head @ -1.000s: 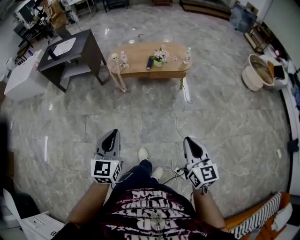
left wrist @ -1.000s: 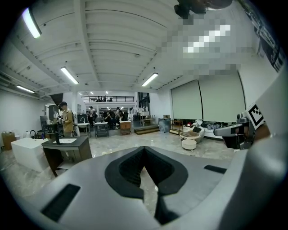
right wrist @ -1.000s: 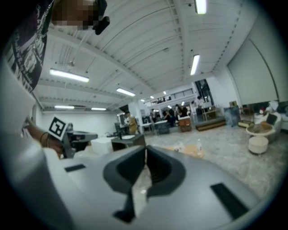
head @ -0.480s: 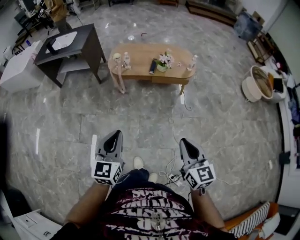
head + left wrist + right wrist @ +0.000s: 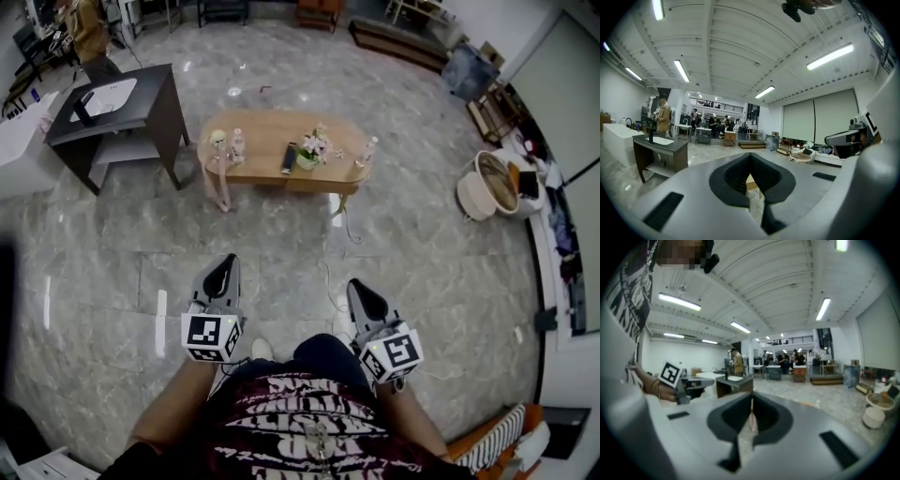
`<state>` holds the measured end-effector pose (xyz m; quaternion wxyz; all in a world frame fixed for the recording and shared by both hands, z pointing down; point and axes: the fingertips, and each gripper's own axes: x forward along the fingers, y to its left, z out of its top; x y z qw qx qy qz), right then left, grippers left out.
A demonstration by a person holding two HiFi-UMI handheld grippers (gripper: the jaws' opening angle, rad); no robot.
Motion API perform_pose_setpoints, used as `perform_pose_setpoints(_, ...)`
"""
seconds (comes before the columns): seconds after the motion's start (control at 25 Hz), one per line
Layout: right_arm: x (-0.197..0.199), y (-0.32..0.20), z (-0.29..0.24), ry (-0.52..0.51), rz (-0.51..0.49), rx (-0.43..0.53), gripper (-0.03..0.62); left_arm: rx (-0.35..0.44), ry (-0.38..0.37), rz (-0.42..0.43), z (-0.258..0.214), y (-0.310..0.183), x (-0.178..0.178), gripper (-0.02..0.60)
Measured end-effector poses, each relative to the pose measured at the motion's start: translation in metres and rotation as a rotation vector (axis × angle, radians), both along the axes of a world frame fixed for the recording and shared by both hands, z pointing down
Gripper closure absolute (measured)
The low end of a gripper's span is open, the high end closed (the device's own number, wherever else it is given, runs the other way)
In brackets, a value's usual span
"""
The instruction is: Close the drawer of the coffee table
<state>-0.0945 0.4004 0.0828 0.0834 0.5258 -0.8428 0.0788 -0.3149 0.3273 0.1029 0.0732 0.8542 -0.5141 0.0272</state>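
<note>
The oval wooden coffee table stands on the marble floor ahead of me, with bottles, a dark remote and a small flower pot on top. I cannot make out its drawer from this distance. My left gripper and right gripper are held side by side over the floor, well short of the table and pointing towards it. Both are shut with nothing between the fingers. In the left gripper view the shut left gripper hides most of the table. The right gripper is likewise shut in its own view.
A dark side desk stands left of the table, with a person behind it. A white cable trails on the floor from the table towards my feet. A round pale basket sits at the right, and striped orange furniture at the bottom right.
The person carrying the grippers has stepped forward. The table now sits lower and further left in the head view. Both grippers moved ahead with the step and stayed shut.
</note>
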Motion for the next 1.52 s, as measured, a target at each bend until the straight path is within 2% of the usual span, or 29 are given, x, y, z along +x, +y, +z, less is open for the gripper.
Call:
perform_pose_setpoints(0.28,0.004,-0.028,0.012,-0.02,0.027,-0.027,0.559,-0.024,0.0,0.02,0.019,-0.018,0.0,0.56)
perform_pose_setpoints(0.56,0.01,-0.062,0.035,-0.062,0.015,-0.059,0.559,-0.066,-0.056,0.021,0.034,-0.038,0.005,0.56)
perform_pose_setpoints(0.92,0.028,-0.121,0.04,-0.081,-0.018,-0.069,0.559,-0.08,-0.078,0.011,0.033,-0.09,0.034,0.56)
perform_pose_setpoints(1.12,0.058,-0.149,0.042,-0.082,-0.022,-0.07,0.559,-0.086,-0.087,0.03,0.037,-0.12,0.071,0.56)
perform_pose_setpoints(1.28,0.097,-0.176,0.038,-0.09,-0.012,-0.057,0.559,-0.057,-0.12,0.031,0.029,-0.15,0.104,0.56)
perform_pose_setpoints(1.52,0.162,-0.219,0.025,-0.09,-0.003,-0.009,0.559,-0.037,-0.091,-0.004,0.016,-0.195,0.151,0.56)
